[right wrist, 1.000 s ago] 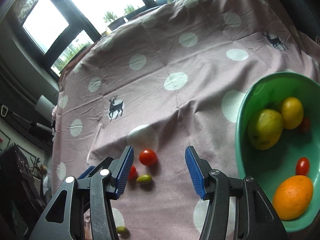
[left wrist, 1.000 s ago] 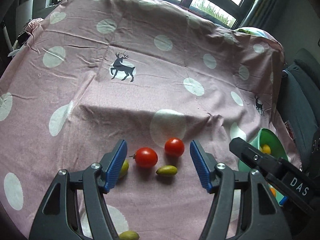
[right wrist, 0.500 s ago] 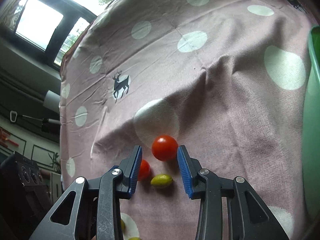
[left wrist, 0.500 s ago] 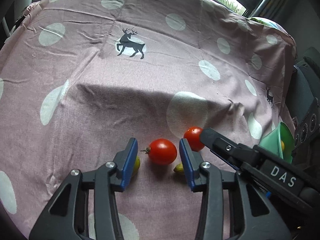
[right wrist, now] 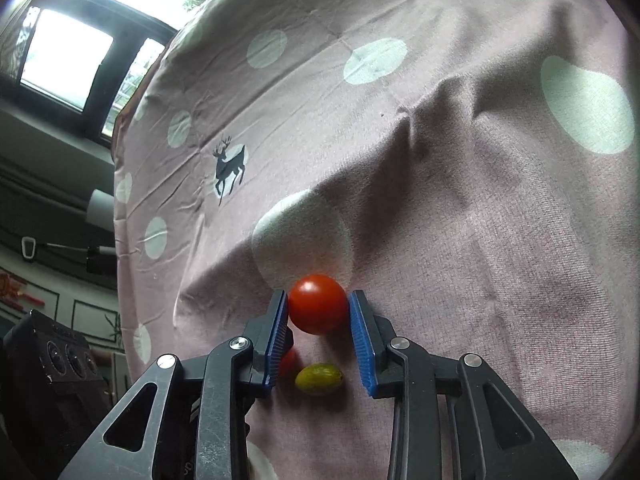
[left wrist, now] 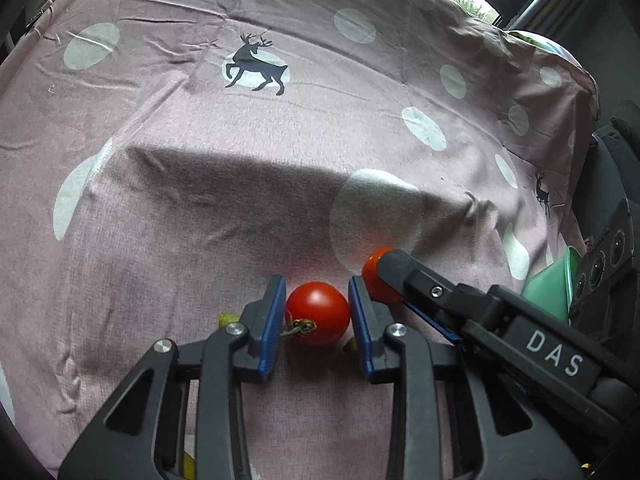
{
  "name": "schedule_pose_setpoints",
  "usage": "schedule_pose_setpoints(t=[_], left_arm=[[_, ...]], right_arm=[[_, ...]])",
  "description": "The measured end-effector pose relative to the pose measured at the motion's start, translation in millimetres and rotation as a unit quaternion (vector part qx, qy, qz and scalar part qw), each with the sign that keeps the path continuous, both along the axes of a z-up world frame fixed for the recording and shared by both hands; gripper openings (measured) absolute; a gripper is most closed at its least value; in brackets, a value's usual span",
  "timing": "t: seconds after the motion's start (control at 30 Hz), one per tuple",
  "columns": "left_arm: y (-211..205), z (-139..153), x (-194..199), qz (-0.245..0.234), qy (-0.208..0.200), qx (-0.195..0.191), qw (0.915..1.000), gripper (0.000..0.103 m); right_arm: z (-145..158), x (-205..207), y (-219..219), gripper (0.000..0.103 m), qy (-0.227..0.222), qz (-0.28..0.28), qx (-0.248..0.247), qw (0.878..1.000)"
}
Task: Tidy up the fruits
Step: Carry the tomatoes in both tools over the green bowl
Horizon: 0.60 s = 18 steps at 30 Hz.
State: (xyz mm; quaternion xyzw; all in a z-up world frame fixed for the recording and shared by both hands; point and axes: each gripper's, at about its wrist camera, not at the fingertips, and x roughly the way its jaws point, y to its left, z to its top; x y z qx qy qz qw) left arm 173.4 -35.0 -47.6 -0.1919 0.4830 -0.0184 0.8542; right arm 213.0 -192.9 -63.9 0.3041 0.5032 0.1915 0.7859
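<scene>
1. Pink cloth (left wrist: 208, 208) with pale dots and dark deer prints covers the bench in the left wrist view, creased and falling away at its far edge below a window.
2. The left gripper (left wrist: 317, 312) has just been closing, and its blue-padded fingers (left wrist: 272, 320) now pinch a stemmed red tomato (left wrist: 318, 312) resting on the cloth near the bench's near edge; both pads touch its sides.
3. A second red tomato (left wrist: 374, 276) lies just beside it toward the right edge, half hidden by the black fingers of the right gripper (left wrist: 390, 280), which reaches in from the right.
4. A sliver of a yellow-green fruit (left wrist: 227, 317) shows behind the left finger, and another scrap of the same colour peeks out below the right pad.
5. A green bowl (left wrist: 552, 288) shows only as a bit of rim at the bench's right edge, behind the right gripper's body.
6. In the right wrist view the same pink cloth (right wrist: 460, 160) fills the frame, with a window at the upper left.
7. The right gripper (right wrist: 318, 310) has also just been closing; its fingers (right wrist: 360, 332) clamp the round red tomato (right wrist: 318, 308), pads against both sides, at their very tips.
8. An olive-green oval fruit (right wrist: 319, 378) lies on the cloth between the finger bases, touching neither.
9. Part of the other tomato (right wrist: 289, 362) shows beside the left pad.
</scene>
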Motion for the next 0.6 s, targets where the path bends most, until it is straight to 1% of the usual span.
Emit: schedule_pose_setpoints(t=[0.2, 0.33, 0.6], left_arm=[[-1.8, 1.6, -4.8, 0.008, -0.002, 0.012, 0.9999, 0.031], [-3.5, 5.8, -6.1, 0.009, -0.005, 0.020, 0.9998, 0.031], [-10.1, 22.7, -17.4, 0.000, -0.031, 0.032, 0.9990, 0.031]], right_arm=[[-0.1, -2.5, -1.7, 0.033, 0.005, -0.007, 0.004, 1.000], [3.3, -5.3, -2.1, 0.033, 0.003, -0.010, -0.007, 1.000], [19.4, -15.5, -10.9, 0.033, -0.019, -0.018, 0.006, 1.000]])
